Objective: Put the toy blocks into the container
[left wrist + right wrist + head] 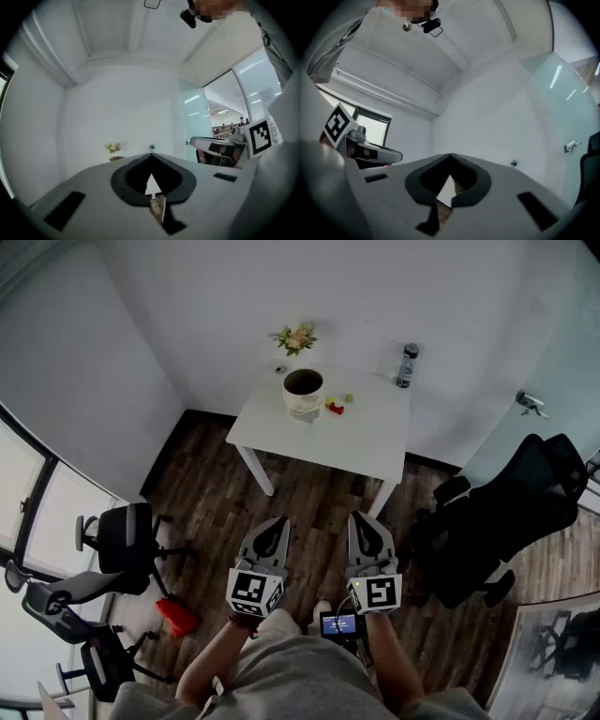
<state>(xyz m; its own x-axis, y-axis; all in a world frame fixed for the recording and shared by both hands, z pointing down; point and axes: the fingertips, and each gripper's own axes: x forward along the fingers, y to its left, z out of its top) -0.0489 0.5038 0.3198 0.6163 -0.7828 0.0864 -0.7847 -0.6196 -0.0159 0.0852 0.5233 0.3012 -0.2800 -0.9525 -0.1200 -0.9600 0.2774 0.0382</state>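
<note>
Head view: gotta walk up to the table first, toy blocks just beside the container toward its far edge. Left gripper and right gripper held out front, well short.

Left gripper view: closed up, empty, pointing level.

Right gripper view: same deal, tipped slightly up.

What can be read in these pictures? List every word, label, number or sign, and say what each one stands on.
No text here can be read as words or numbers.
Square black-and-white markers on the left gripper and the right gripper: patterns only, no letters.
The small blue-lit screen near the person's right wrist: too small to read.
The dark bottle on the white table: any label is too small to read.
</note>
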